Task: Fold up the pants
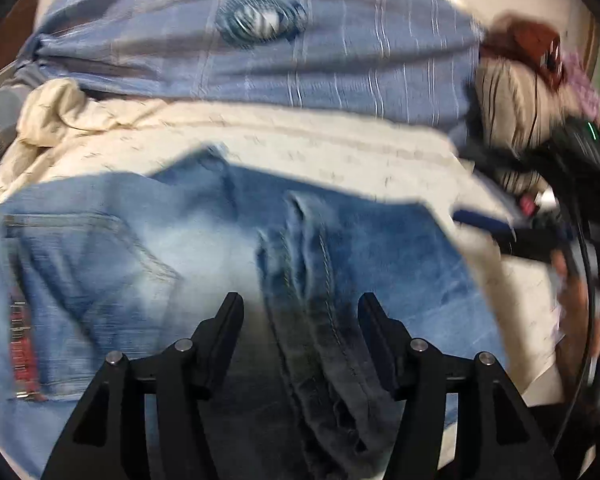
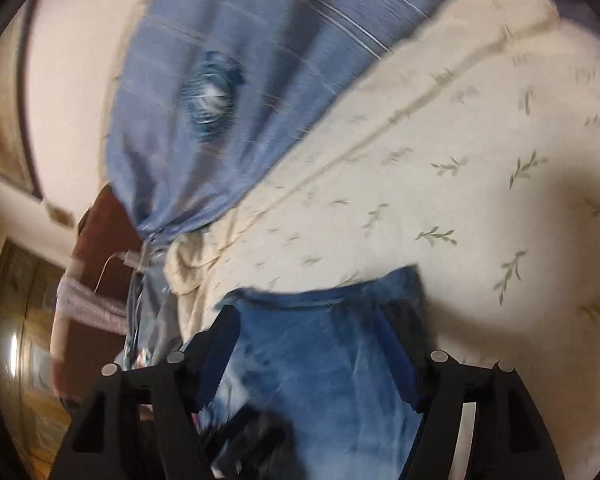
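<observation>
Lying across a bed under a cream leaf-print sheet [image 2: 480, 168], the jeans [image 1: 188, 248] fill the lower half of the left wrist view, from 9 o'clock round to 4 o'clock, with a back pocket at 9 o'clock and a red label [image 1: 22, 344] at 8 o'clock. A thick stitched seam fold [image 1: 320, 320] runs from the centre down to 6 o'clock, between the fingers of the left gripper [image 1: 300, 308]; its jaws stand spread, and the pads do not press on the denim. At 12 o'clock a blue striped pillow [image 1: 260, 60] lies beyond the sheet, and at 2 o'clock a blurred heap of other clothes [image 1: 516, 92]. At 3 o'clock part of a hand on a dark tool shows, too smeared to read. In the right wrist view the right gripper [image 2: 312, 320] also stands spread, with a squared-off end of the jeans between the fingers at 6 o'clock, untouched by the pads as far as the blur allows. The pillow there climbs from 9 o'clock to 12 o'clock.
</observation>
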`<state>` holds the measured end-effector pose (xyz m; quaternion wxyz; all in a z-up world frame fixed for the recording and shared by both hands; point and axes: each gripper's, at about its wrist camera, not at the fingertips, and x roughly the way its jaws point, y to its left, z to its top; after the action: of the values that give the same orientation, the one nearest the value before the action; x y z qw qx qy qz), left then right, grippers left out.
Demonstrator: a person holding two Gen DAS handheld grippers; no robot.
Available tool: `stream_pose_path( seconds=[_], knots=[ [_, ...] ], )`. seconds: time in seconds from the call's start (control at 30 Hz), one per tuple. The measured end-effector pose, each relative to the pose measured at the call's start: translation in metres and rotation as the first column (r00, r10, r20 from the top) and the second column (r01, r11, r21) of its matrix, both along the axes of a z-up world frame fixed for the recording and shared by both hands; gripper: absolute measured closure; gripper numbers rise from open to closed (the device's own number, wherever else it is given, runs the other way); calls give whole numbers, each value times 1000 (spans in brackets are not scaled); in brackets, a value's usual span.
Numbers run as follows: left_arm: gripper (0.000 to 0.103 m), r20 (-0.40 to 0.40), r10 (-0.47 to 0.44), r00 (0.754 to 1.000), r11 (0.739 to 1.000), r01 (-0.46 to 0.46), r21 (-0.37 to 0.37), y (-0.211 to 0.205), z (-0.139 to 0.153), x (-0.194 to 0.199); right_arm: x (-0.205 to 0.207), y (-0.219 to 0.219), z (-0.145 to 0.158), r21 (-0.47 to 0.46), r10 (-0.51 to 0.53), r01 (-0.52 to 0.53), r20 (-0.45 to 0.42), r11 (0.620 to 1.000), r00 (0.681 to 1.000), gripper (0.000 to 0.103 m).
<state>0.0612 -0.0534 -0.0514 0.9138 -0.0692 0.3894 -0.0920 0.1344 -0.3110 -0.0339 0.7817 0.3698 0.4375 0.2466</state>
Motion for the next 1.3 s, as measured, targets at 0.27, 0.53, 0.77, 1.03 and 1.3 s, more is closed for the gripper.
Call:
stream_pose_path(
  seconds=[0.27,0.53,0.77,1.03,1.3],
  knots=[
    [27,75,342,937,910,-310,-275,122,46,-94,-78,56,-9,62,175,-175,10,983,984,29],
    [27,-197,533,823,680,-555,-480,207,-3,-138,-74,158,-11,182,330,-325,3,928,944,29],
    [27,-336,486,807,585,-586,-561,225,-41,-119,-49,201,-47,36,358,-357,-127,933,925,28],
    [30,-339,502,795,554,-597,-580,235,-34,-103,-49,202,-50,34,372,-371,-122,928,920,28],
    [79,-188,518,834,690,-538,-483,222,0,-100,-51,197,-47,37,384,-382,-115,923,916,28]
  ],
)
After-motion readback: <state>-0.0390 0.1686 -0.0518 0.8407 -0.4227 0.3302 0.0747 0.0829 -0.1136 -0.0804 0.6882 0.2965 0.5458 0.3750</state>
